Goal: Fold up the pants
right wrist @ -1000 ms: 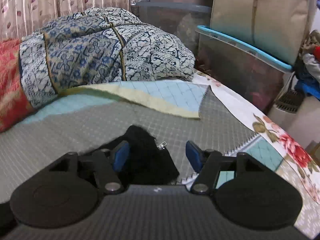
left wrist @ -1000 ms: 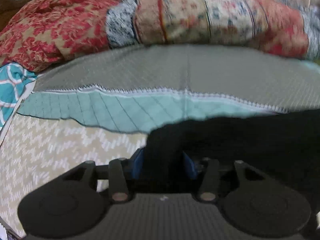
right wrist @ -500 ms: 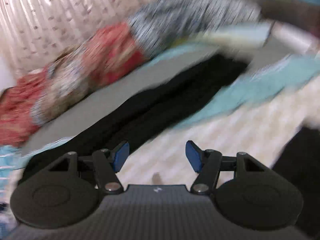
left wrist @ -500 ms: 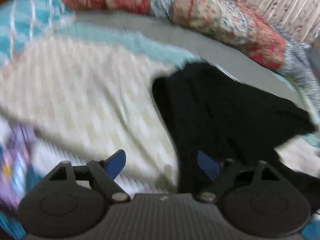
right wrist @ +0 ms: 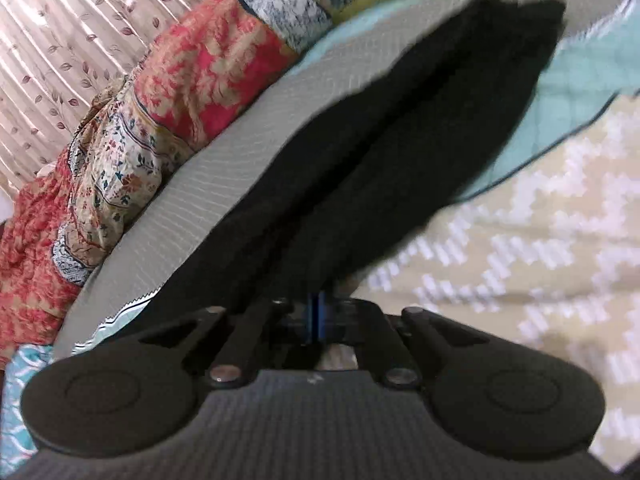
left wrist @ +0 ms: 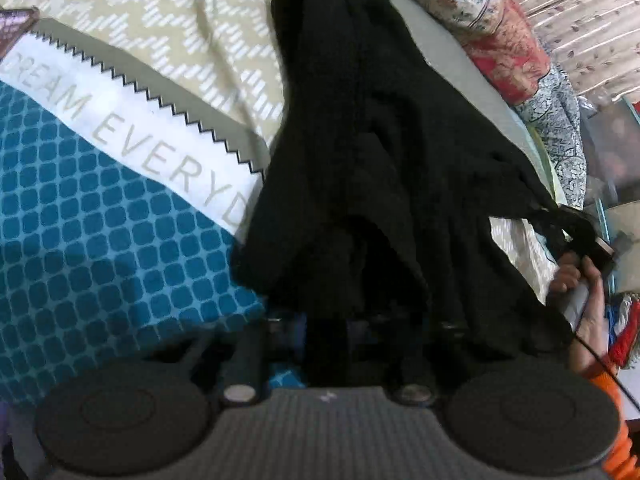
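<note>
Black pants (left wrist: 380,140) lie bunched on the bed and run away from me in the left wrist view. My left gripper (left wrist: 324,328) sits at their near end, jaws closing tight, with black cloth pinched between the fingers. At that view's right edge a hand (left wrist: 580,280) holds the other gripper at the pants' side, where a strand of black cloth is pulled taut. In the right wrist view the pants (right wrist: 400,140) stretch as a long folded band toward the upper right. My right gripper (right wrist: 318,316) has its blue pads pressed together on the band's near edge.
The bed has a beige zigzag sheet (left wrist: 180,20), a blue tiled cover (left wrist: 80,240) with a white lettered band, and a grey quilted panel (right wrist: 224,184). Rolled red and floral quilts (right wrist: 208,76) line the far side under a curtain (right wrist: 60,20). A storage box (left wrist: 612,128) stands beyond.
Both grippers stood open half a second ago and are now shut on black cloth. The left view swung down over the blue cover; the right gripper moved up to the pants' edge.
</note>
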`<state>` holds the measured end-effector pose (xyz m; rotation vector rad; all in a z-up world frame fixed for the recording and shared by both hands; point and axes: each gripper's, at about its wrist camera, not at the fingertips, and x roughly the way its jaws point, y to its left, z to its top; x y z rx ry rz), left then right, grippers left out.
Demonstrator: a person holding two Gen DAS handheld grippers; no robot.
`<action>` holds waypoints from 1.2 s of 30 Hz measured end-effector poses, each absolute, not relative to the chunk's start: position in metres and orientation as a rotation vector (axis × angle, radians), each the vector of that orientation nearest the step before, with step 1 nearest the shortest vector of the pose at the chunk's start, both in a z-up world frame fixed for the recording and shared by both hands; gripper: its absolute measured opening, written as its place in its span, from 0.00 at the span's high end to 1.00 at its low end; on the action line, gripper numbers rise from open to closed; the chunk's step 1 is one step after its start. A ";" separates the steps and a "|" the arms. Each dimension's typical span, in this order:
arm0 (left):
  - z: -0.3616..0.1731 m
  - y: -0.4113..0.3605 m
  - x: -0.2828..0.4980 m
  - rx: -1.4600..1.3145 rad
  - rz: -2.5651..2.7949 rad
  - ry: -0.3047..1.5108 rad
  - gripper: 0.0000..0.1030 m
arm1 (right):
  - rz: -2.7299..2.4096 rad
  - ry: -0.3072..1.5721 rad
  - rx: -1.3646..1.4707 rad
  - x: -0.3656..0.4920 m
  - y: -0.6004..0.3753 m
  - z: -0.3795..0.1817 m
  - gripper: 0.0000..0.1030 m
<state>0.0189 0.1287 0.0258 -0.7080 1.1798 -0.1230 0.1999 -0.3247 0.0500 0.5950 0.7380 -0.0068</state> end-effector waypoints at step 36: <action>0.038 0.148 -0.013 -0.759 0.031 1.097 0.89 | -0.510 0.544 0.651 0.002 -0.528 0.043 0.93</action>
